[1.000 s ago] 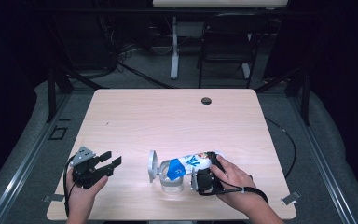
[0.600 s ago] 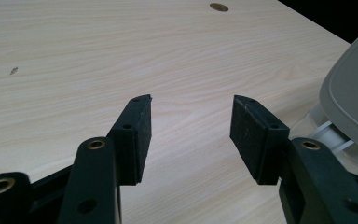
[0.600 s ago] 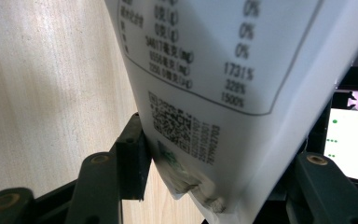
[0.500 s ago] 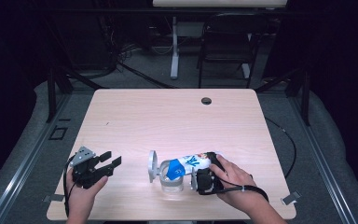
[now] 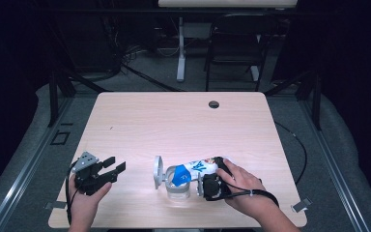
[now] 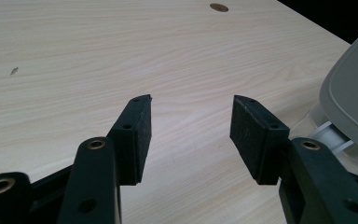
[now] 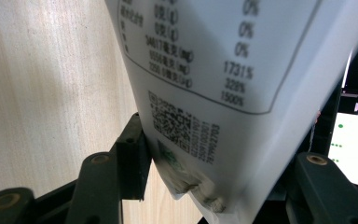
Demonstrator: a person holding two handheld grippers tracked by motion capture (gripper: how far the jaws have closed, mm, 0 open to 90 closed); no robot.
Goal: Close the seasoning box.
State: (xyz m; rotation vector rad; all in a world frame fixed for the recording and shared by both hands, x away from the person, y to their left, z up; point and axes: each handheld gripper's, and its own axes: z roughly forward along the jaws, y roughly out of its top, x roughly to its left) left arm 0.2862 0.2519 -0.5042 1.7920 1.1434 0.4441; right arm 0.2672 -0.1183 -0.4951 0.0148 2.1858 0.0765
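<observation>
A white and blue bag (image 5: pixel 193 169) lies tilted over a clear glass jar (image 5: pixel 178 191) near the table's front edge. The jar's grey lid (image 5: pixel 158 172) stands swung open at its left. My right gripper (image 5: pixel 206 180) is shut on the bag's end. In the right gripper view the bag (image 7: pixel 205 70) shows a printed table and a QR code, pinched between the right gripper (image 7: pixel 214 158) jaws. My left gripper (image 5: pixel 114 166) rests at the front left, open and holding nothing. In the left gripper view the left gripper (image 6: pixel 191 123) has bare tabletop between its pads, and the grey lid (image 6: pixel 354 102) is at the right edge.
The light wooden table (image 5: pixel 174 125) has a round cable hole (image 5: pixel 214 104) near its far edge. A cable (image 5: pixel 297 145) trails off the right side. A chair (image 5: pixel 232 48) and a desk leg (image 5: pixel 180 48) stand beyond the table.
</observation>
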